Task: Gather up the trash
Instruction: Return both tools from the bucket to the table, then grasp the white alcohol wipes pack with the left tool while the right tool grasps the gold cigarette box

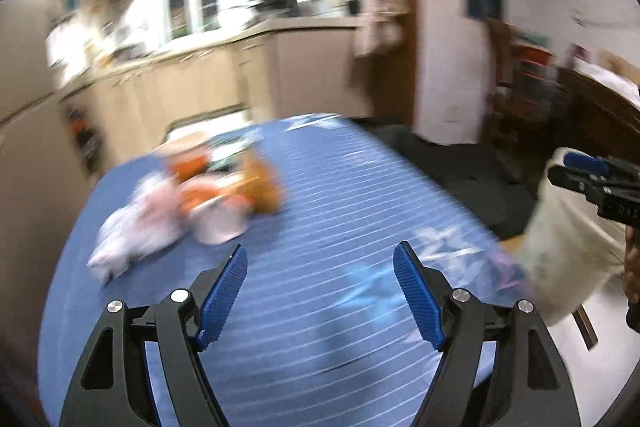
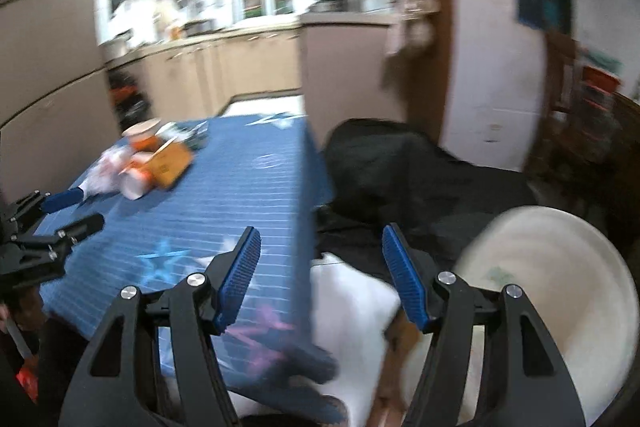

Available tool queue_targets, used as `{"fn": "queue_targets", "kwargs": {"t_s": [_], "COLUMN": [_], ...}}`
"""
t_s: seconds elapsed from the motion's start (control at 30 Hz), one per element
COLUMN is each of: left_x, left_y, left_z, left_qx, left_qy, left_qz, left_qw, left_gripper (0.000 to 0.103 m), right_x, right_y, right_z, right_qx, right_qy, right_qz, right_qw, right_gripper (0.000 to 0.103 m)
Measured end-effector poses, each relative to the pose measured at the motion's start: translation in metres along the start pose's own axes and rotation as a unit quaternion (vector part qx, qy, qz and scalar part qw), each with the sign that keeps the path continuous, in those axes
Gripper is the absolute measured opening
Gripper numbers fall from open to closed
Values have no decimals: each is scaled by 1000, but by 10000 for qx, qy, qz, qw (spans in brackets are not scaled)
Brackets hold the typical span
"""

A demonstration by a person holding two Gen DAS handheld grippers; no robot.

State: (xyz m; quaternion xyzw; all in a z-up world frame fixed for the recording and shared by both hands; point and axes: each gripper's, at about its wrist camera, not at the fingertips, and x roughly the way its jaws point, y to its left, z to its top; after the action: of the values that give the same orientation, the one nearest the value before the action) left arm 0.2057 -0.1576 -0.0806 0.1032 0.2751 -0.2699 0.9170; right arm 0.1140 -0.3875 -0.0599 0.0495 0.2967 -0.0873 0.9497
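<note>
The left hand-held gripper (image 1: 320,291) is held spread and empty above the blue striped cloth of the counter (image 1: 320,187). A blurred heap of trash (image 1: 208,203) — pale wrappers, orange cups, a brown packet — is seen at about ten o'clock from it. The right hand-held gripper (image 2: 320,279) is closing with nothing between its blue pads, over the counter's edge. A white bin (image 2: 560,291) is seen at four o'clock.
</note>
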Motion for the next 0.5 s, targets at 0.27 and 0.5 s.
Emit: {"fn": "queue_targets", "kwargs": {"t_s": [0.27,0.5], "left_x": [13,77], "left_y": [140,199], "left_z": [-7,2], "left_qx": [-569,-743], "left_qy": [295,845], "left_qz": [982,1184], "left_qw": [9931,9866], "left_gripper": [76,77], "right_x": [46,71], "right_y": [94,131], "right_z": [26,41], "right_qx": [-552,-689], "right_qy": [226,354], "right_qz": [703,862], "right_qw": [9957,9933], "right_gripper": [60,62]}}
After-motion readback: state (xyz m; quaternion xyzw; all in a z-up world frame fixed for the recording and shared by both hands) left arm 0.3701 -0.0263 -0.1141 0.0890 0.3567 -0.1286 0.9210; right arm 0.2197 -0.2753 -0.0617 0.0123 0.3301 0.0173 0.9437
